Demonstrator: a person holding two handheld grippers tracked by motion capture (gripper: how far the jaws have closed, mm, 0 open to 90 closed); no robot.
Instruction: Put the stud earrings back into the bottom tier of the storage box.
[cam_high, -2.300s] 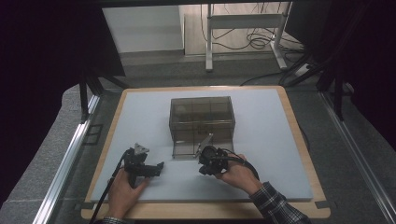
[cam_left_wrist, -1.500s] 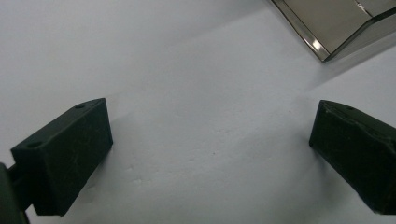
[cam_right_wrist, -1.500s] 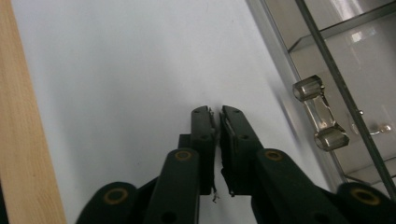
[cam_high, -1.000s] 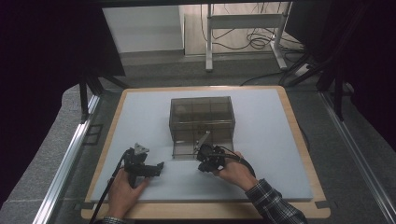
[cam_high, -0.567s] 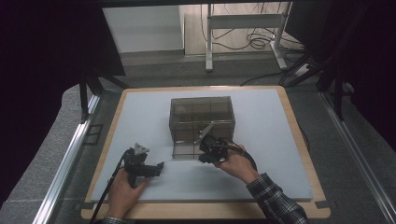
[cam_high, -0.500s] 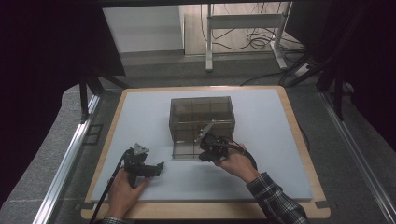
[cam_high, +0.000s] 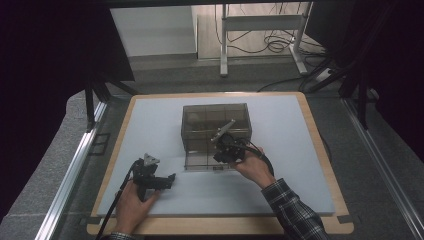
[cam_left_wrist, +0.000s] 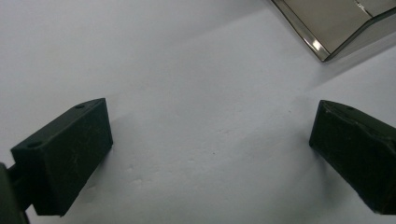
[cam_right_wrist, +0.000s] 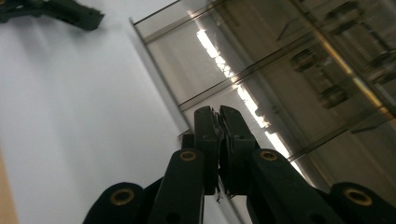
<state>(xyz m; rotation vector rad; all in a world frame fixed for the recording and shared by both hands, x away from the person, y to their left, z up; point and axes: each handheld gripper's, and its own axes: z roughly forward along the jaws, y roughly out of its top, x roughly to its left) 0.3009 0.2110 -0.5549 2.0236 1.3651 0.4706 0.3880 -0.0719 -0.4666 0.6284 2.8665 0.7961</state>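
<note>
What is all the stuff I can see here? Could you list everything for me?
Clear box: one, smoky brown see-through plastic with inner dividers, middle of the mat, its front flap lying open toward the person.
Mat: one, pale blue-white, covering the board.
Board: one, light wood, showing as a rim around the mat.
Desk frame: one, white metal legs, on the floor beyond the table, with black cables by it.
Left gripper: one, black, jaws wide apart above bare mat, near left of the box.
Right gripper: one, black, jaws shut at the box's front.
Hands: two, one on each gripper; right sleeve plaid.
</note>
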